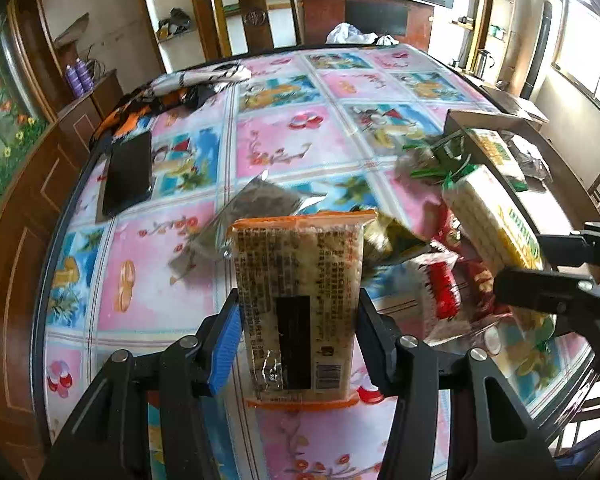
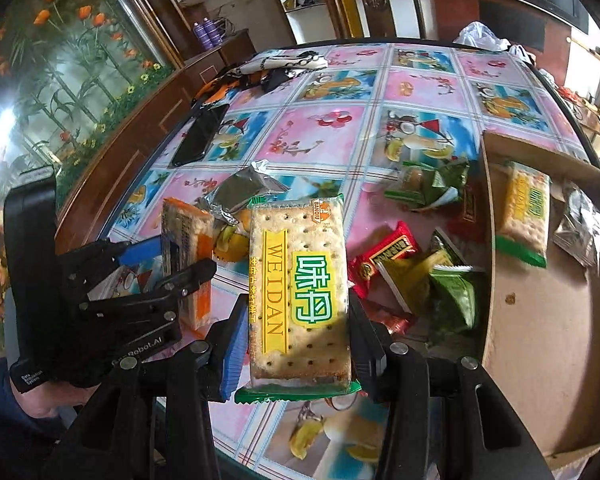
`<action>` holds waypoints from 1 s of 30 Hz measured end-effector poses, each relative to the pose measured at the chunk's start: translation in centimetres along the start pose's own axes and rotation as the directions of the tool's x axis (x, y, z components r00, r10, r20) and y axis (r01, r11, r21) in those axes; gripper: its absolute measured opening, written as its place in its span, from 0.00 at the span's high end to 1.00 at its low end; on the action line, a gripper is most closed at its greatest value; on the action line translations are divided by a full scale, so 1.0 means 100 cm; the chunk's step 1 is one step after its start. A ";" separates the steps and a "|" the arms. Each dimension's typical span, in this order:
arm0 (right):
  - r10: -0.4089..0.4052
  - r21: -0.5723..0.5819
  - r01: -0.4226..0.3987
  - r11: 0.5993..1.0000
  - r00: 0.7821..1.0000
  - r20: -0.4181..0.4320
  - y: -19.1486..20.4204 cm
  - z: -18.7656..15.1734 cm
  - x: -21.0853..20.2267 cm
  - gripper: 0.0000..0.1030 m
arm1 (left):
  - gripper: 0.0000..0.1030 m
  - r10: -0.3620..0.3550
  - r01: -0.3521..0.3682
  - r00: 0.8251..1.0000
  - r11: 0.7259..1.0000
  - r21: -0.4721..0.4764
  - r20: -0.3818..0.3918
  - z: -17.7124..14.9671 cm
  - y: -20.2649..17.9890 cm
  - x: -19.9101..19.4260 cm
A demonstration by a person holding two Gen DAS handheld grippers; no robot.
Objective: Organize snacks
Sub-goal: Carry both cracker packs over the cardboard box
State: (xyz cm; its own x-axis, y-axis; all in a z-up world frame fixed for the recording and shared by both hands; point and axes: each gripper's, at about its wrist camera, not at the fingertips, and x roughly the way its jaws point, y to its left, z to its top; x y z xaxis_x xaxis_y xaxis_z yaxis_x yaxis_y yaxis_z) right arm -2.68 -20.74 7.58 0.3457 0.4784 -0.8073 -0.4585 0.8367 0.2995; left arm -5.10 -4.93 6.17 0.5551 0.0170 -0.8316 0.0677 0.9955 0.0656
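Floral table (image 1: 284, 148): both grippers (image 1: 298, 334) (image 2: 298, 334) clamped cracker packs (image 1: 298, 292) (image 2: 300, 280); you should have kept them level toward the box (image 2: 540, 340), beside its pack (image 2: 524, 216).

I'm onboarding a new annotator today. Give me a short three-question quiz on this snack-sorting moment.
1. True or false: the right tool is clamped on a green-edged cracker packet printed WEIDAN.
2. What colour trims the cracker packet held in the left tool? A red, B orange, C blue.
3. Fill in: a second green-edged cracker packet already lies in the brown cardboard ____.

Key:
1. True; its pads press on both sides of the packet.
2. B, orange.
3. Box, at the right of the floral tablecloth, beside a silver foil pouch.
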 end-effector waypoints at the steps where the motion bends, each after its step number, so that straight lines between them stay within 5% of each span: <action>1: -0.001 0.002 0.001 1.000 1.000 0.004 -0.001 -0.001 -0.002 0.52 | 0.49 0.001 -0.002 1.000 1.000 0.007 0.005 0.001 -0.002 -0.002; 30: -0.012 0.085 0.005 0.996 0.996 0.084 -0.041 -0.017 -0.046 0.52 | 0.49 -0.003 -0.005 0.998 0.992 0.126 0.059 0.023 -0.059 -0.021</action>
State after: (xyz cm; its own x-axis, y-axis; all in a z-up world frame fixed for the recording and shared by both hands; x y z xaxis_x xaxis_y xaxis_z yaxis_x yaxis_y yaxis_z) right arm -3.78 -26.82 9.17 0.4186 0.4891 -0.7652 -0.3853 0.8587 0.3380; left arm -4.73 -11.01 8.83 0.6030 0.0088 -0.7977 0.1690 0.9758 0.1385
